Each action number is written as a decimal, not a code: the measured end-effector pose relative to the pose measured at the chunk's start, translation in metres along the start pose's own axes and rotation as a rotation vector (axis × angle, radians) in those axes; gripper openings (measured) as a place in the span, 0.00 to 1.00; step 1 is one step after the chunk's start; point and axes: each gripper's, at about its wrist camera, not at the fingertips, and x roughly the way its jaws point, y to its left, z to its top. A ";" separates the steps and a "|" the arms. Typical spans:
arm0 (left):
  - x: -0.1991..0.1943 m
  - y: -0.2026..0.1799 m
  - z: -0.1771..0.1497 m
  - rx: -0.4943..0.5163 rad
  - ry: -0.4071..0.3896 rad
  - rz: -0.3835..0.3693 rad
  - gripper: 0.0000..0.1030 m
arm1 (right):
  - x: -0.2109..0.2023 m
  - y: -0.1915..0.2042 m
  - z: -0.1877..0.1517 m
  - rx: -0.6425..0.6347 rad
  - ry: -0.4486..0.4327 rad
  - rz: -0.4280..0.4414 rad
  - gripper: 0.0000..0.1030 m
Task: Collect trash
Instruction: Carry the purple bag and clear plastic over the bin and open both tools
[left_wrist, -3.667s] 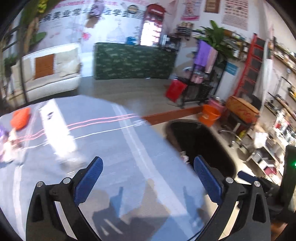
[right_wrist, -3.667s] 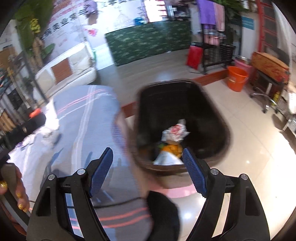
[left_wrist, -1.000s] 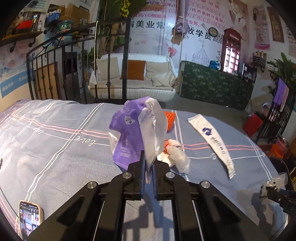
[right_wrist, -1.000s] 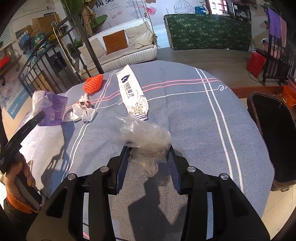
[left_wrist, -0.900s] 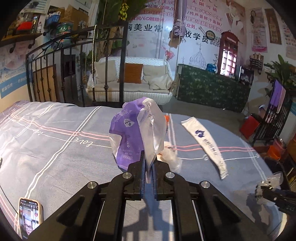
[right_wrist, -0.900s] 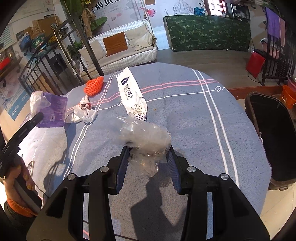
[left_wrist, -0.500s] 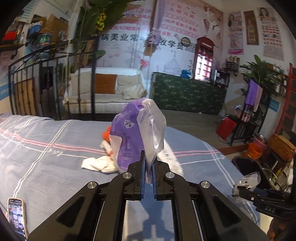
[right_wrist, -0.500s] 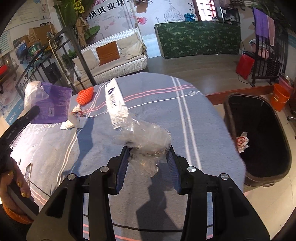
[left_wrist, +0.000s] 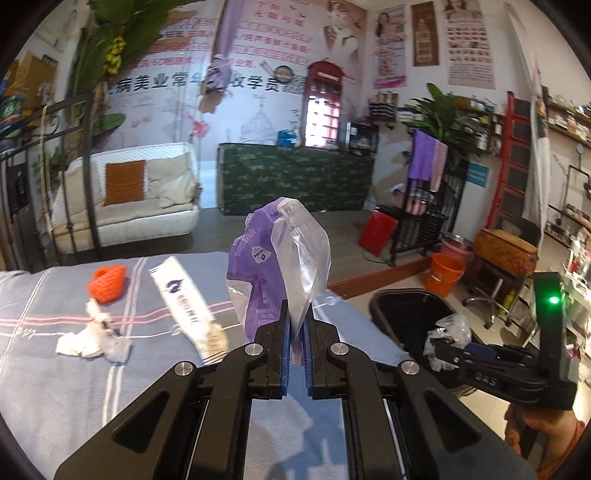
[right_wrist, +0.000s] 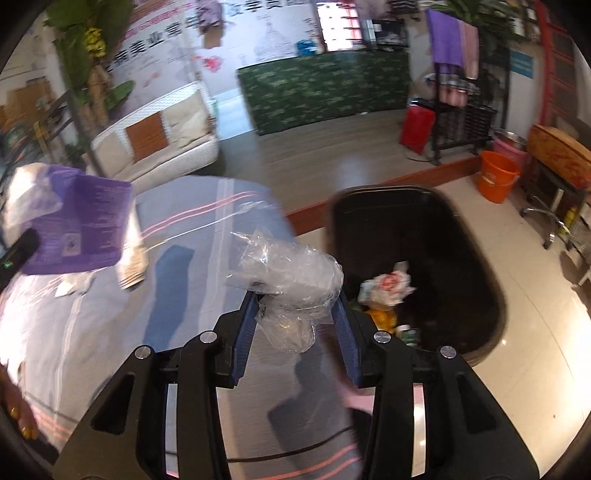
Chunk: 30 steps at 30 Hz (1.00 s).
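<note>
My left gripper is shut on a purple and clear plastic bag, held upright above the table; the bag also shows in the right wrist view. My right gripper is shut on a crumpled clear plastic wrapper, held at the table's edge beside the black trash bin. The bin holds some trash. In the left wrist view the right gripper and its wrapper hang over the bin.
On the grey striped tablecloth lie an orange net, a white long packet and crumpled white wrappers. An orange bucket, a red bag and a black rack stand on the floor beyond.
Both grippers have swung right with their loads. The bin has come close under the right gripper. The table trash has slid to the left of the left wrist view.
</note>
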 end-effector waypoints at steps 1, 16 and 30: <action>0.002 -0.007 0.000 0.011 -0.001 -0.014 0.07 | 0.004 -0.009 0.002 0.009 -0.002 -0.023 0.40; 0.037 -0.094 -0.001 0.139 0.036 -0.233 0.07 | 0.076 -0.085 -0.008 0.116 0.121 -0.140 0.53; 0.080 -0.159 -0.014 0.167 0.150 -0.416 0.07 | 0.019 -0.100 -0.032 0.148 0.030 -0.192 0.64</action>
